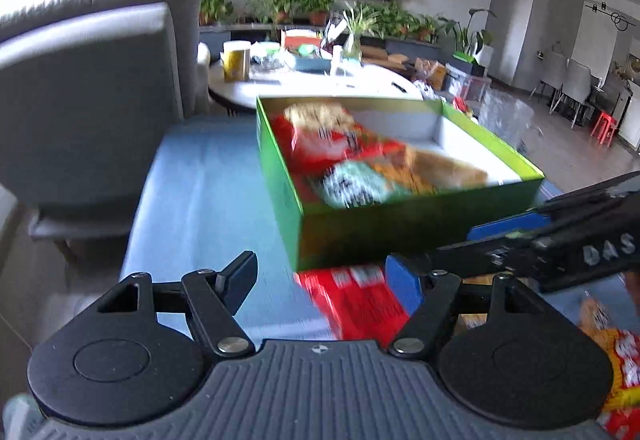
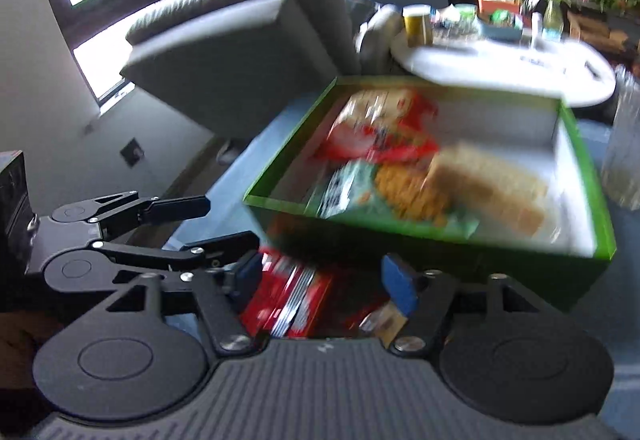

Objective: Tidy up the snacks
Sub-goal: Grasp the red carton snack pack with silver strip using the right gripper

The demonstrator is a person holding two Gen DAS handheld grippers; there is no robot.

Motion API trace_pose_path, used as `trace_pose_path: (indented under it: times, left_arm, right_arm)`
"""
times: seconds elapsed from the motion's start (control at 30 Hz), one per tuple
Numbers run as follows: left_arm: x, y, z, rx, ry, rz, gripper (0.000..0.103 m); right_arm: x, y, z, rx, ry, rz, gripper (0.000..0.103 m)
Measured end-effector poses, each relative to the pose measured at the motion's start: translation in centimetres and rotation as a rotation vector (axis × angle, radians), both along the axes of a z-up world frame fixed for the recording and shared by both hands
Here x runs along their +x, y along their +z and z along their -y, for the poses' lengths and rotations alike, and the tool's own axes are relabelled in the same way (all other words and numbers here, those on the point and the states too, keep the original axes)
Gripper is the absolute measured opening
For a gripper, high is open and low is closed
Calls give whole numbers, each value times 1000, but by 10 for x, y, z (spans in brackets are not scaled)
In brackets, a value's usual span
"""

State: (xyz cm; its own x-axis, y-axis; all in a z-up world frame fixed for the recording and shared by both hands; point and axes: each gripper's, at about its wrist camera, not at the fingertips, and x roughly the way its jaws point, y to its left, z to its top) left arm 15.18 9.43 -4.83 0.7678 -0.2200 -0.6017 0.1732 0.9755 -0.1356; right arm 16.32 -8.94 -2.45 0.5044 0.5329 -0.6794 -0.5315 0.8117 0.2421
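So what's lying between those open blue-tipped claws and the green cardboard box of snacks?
In the right wrist view, a red snack packet lies on the blue surface between the right gripper and the green cardboard box, partly under its near edge.

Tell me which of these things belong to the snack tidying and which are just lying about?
Part of the job:
- green box
- snack packets in the box
- red snack packet lying in front of the box
- orange snack packet
- left gripper, open
- right gripper, open

Just lying about:
- grey armchair
- round white table
- yellow tin
- potted plants
- red stool
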Motion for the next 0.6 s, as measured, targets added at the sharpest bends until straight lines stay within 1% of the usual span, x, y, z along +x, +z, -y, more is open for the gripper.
trace_pose_path:
  times: [0.07,0.17,0.3,0.4,0.47,0.53,0.6]
  left_arm:
    - [-5,-7,-2,-32,1,-34,62]
    - [-9,-14,-6,-73,14,-73,60]
    - [-13,-19,-8,-99,25,-89,59]
    - [-12,-20,-6,-116,8,-92,59]
    - [-11,-23,-5,-130,-3,-106,54]
    - [-11,-27,-6,-147,-5,-118,53]
    - [-12,-28,-8,-172,-7,-126,49]
  right_arm:
    - [0,-9,-3,17,-30,-63,85]
    - [-1,-19,-2,58,-82,-137,84]
    - [-1,-27,-4,79,-130,-192,84]
    - [0,-33,-7,79,-159,-222,84]
    - [3,-38,-6,86,-179,-247,84]
    - [6,-43,-5,112,-188,-286,84]
    - [8,-46,-4,126,-199,-310,84]
